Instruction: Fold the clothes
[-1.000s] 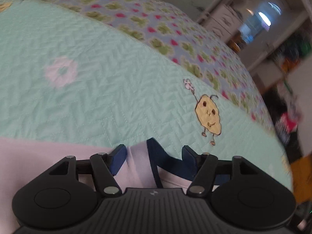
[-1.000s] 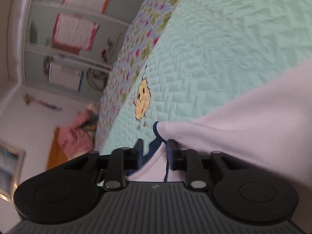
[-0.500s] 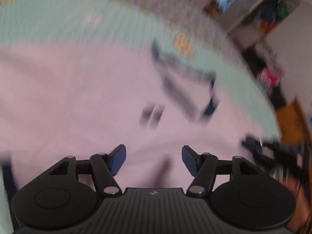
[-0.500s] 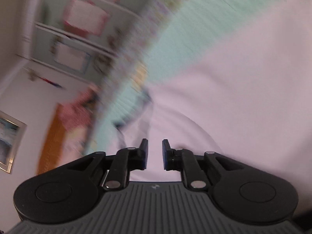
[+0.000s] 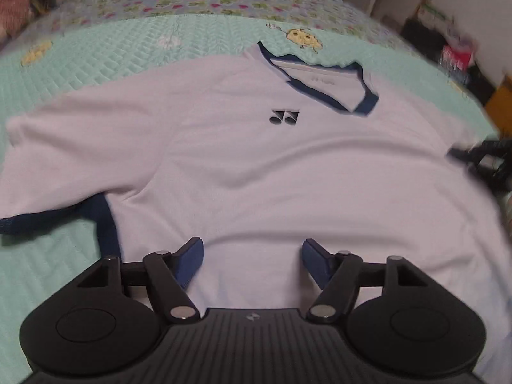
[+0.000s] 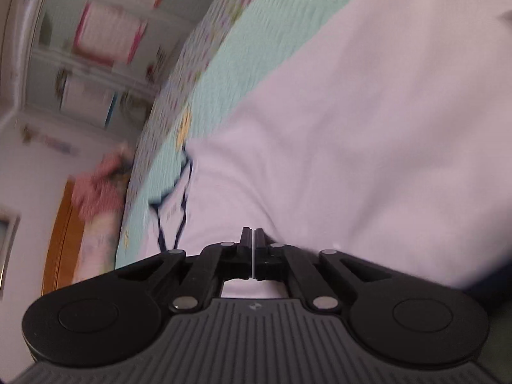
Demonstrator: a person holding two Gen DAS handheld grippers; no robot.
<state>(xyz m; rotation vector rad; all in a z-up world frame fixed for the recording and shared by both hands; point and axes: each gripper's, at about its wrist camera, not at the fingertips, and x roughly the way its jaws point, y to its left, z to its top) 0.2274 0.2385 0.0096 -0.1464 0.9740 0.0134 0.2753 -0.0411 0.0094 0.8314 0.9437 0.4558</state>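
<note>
A white T-shirt (image 5: 256, 166) with a navy collar (image 5: 323, 86) and a small dark logo (image 5: 284, 116) lies spread front-up on the mint quilt (image 5: 96, 54). Its sleeve with a navy cuff (image 5: 41, 220) reaches left. My left gripper (image 5: 252, 256) hovers over the shirt's lower body, its jaws opening and nothing between the blue pads. In the right wrist view the shirt (image 6: 352, 128) fills the right side, with the collar (image 6: 172, 211) at the left. My right gripper (image 6: 252, 236) is above the cloth, its jaws closing to a thin slit with nothing held.
A dark blurred shape (image 5: 480, 160) sits at the shirt's right edge. The quilt's flowered border (image 5: 208, 0) runs along the far side of the bed. Shelves and furniture (image 6: 80, 64) stand beyond the bed, with red cloth (image 6: 96, 188) near an orange wooden frame (image 6: 57, 224).
Both grippers let go of the collar and drew back from it. The shirt now lies flat on the quilt. The right jaws have closed; the left stay wide.
</note>
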